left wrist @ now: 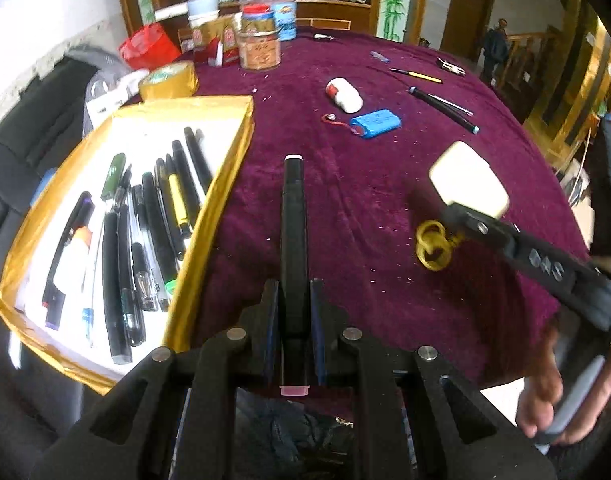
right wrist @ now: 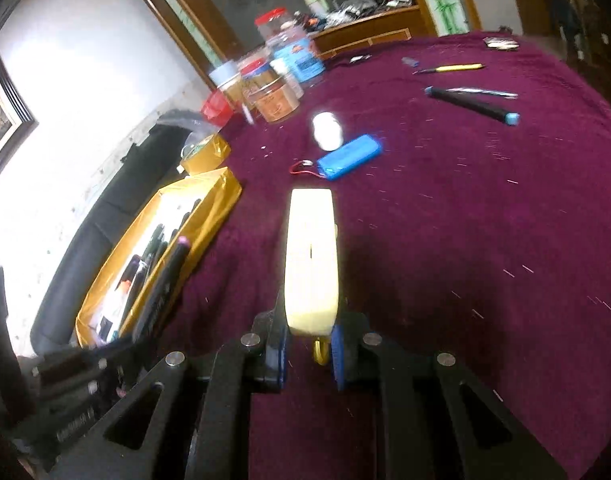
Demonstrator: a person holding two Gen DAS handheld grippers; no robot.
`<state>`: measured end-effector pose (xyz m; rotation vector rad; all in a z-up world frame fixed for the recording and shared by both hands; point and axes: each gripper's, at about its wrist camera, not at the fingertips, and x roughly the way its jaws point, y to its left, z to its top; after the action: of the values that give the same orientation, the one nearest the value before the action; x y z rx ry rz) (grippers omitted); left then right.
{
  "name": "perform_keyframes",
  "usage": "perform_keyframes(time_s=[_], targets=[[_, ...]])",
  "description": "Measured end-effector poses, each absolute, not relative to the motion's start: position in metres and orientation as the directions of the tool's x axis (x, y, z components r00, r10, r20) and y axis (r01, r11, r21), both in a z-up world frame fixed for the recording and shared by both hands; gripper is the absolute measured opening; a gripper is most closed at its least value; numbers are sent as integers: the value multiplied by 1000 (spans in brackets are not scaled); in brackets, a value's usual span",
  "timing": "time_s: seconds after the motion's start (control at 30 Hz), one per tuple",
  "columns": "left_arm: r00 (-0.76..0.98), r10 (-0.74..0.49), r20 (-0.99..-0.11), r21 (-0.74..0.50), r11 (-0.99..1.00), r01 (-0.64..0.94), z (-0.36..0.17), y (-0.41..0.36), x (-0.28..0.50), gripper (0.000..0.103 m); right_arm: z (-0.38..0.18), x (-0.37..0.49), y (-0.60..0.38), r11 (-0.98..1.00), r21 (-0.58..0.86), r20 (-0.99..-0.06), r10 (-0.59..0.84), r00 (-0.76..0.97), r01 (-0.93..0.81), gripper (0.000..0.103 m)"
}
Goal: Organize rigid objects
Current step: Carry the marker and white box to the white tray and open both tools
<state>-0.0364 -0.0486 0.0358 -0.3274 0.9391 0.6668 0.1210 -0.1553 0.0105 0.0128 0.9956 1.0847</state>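
Note:
My left gripper (left wrist: 293, 308) is shut on a black marker (left wrist: 293, 220) with a white far cap and a pink near cap, held above the purple tablecloth just right of the gold-edged box (left wrist: 229, 168) of pens. My right gripper (right wrist: 307, 340) is shut on a cream rectangular case (right wrist: 311, 260) with a gold ring (right wrist: 320, 350) hanging under it. In the left wrist view that case (left wrist: 467, 182) and its gold ring (left wrist: 431, 246) hang at the right, above the cloth. The marker (right wrist: 161, 284) shows at the left of the right wrist view, over the box (right wrist: 209, 216).
On the cloth lie a blue battery pack (left wrist: 375, 123), a white bottle (left wrist: 344, 95), a black marker with blue caps (left wrist: 443, 109), a yellow pen (left wrist: 415, 75) and keys (left wrist: 451, 66). Jars (left wrist: 260, 40) and a tape roll (left wrist: 169, 80) stand at the far left.

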Motion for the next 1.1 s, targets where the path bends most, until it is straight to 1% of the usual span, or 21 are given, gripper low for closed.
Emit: perform_keyframes(time_s=[0.1,0.27,0.5,0.63,0.93,1.0,1.1], targets=[[425,421,-801,68,770,-635,45,-68,-30,12,17,118,-180,516,456,-651,749,123,-725,15],[451,457,-767,100,778,-620,59,-88,-26,12,26,114,-204,522,450,-630,761,157,-725,15],[442,552,-707,151,729,-668,75,-83,-40,12,39,103,-201,473,463,-590,795,138,-749,15],[415,587,-695,143,678,-721,80,-59,-56,12,46,93,-185,432,456,-578,808,110,-778,15],[320,641,-697,109,537,-837,77,16,-101,12,69,61,-103,289,412,-568,823,4,-864,15],[312,629,-712,72,508,-858,74,38,-113,12,76,51,-83,243,413,-559,828,-34,-878,15],[330,575,-749,4,503,-864,66,72,-127,12,81,36,-50,183,408,-554,828,-83,-894,15]])
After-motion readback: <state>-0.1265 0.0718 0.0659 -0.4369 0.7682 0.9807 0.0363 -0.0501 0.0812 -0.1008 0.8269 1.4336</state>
